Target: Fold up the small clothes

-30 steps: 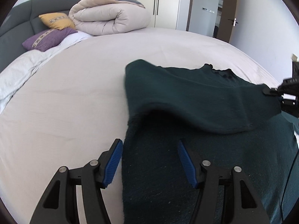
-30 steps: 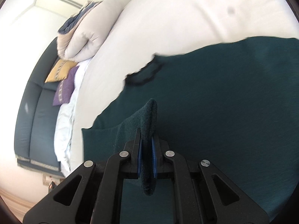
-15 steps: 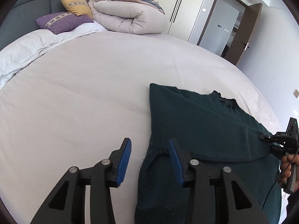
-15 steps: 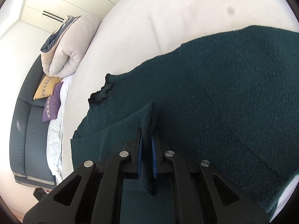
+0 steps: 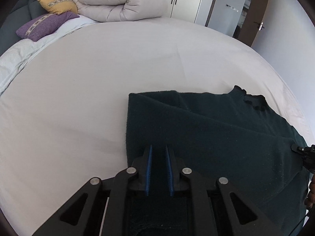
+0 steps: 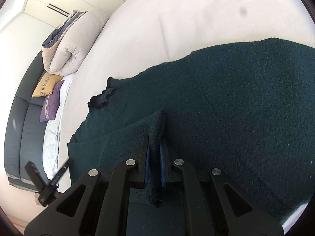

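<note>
Two hand-held grippers work over one dark green sweater (image 5: 216, 137) that lies spread on a pale bed sheet (image 5: 88, 98). Left gripper (image 5: 159, 151): its blue pads (image 5: 149, 167) stand a narrow gap apart and the jaws are closing. Sweater fabric lies between and beneath them near the garment's left edge, but the left wrist view does not show whether the pads press on it yet. Ahead of this gripper, a folded layer of the sweater runs away toward its far corner, and the collar (image 5: 254, 100) sits ahead and to the right. Bare sheet lies just to the gripper's left. Right gripper (image 6: 154, 137): the jaws are nearly together and clamp a bunched ridge of the sweater, which rises between the pads and hangs below them. The collar lies ahead and to the left of this gripper, and the wide body of the sweater extends to its right. Part of the right gripper shows at the right edge of the left wrist view, touching the sweater's edge. Farther ahead of the left gripper, at the head of the bed, rest a rolled duvet (image 5: 122, 2), a yellow cushion (image 5: 57, 4) and a purple cushion (image 5: 45, 25), well apart from the sweater.
</note>
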